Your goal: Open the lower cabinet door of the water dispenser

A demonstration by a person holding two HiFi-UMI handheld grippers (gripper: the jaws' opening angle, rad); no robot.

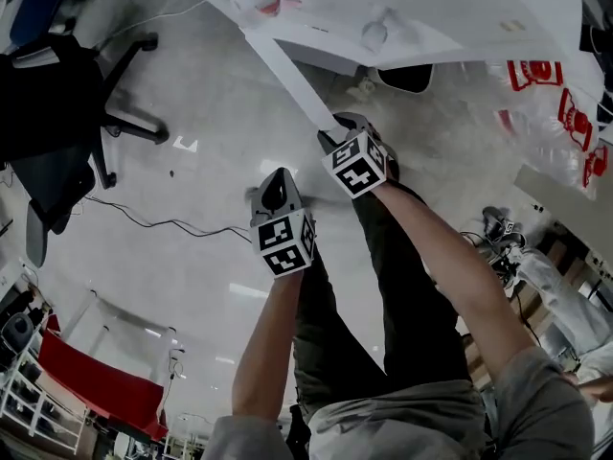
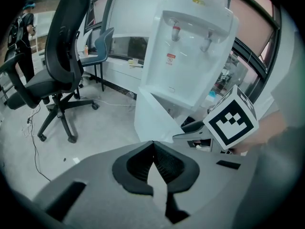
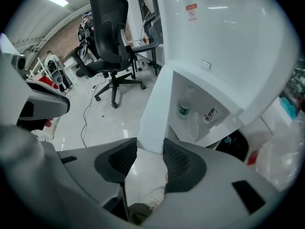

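Between the jaws of the right gripper (image 3: 149, 151), the cabinet door (image 3: 159, 104) edge sits clamped.

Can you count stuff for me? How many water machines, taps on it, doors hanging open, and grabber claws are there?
White water dispenser: 1
Small taps on its front: 2, one red-topped, one plain
White lower cabinet door, open: 1
Grey two-jaw grippers: 2, the left gripper and the right gripper
Total: 6
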